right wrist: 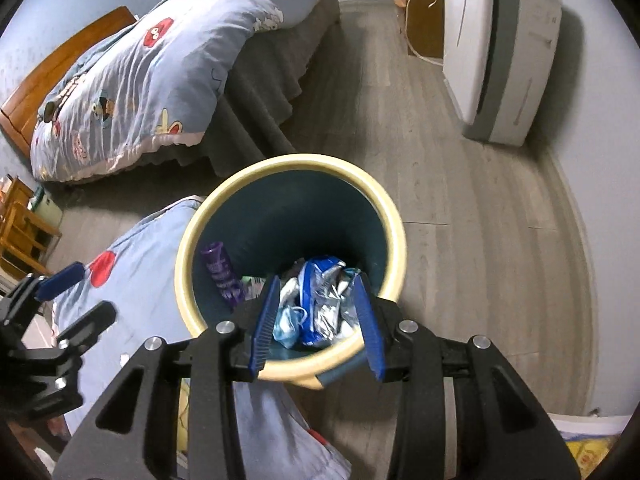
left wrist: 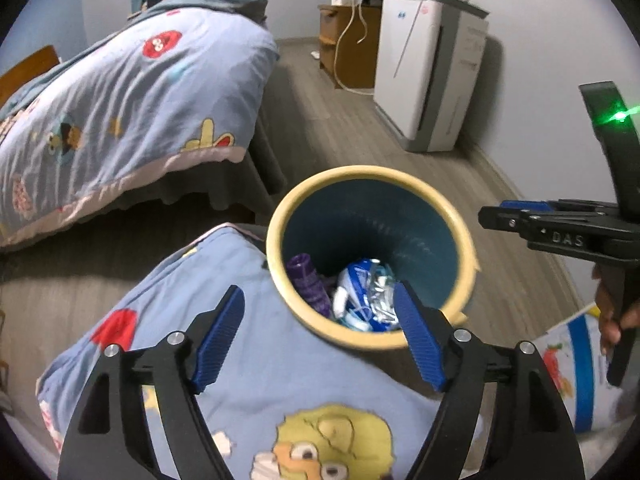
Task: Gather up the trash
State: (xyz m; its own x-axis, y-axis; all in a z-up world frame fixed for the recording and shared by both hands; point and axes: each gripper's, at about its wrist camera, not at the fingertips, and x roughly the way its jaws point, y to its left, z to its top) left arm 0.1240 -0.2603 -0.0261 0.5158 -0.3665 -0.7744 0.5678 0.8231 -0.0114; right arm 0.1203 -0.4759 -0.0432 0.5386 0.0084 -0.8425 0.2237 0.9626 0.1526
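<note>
Two grippers hang over a round bin [right wrist: 384, 208] with a cream rim and dark teal inside, standing on the wood floor [right wrist: 460, 208] beside a cartoon-print quilt [left wrist: 248, 364]. Left gripper [left wrist: 320, 336] has its blue pads wide apart and empty; right gripper [right wrist: 316, 324] is parted less, also empty. Inside the bin lie a crumpled blue-and-silver wrapper [right wrist: 320, 300] and a purple tube [right wrist: 222, 276].

One bin [right wrist: 390, 216], standing on the floor. Inside the bin: one purple tube [right wrist: 222, 276], one blue-and-silver wrapper [right wrist: 324, 300], one pale blue mask [right wrist: 290, 322]. Beside the bin: two beds [right wrist: 132, 92], one white appliance [right wrist: 492, 48]. Above the bin: two tools [left wrist: 320, 336], both empty.
</note>
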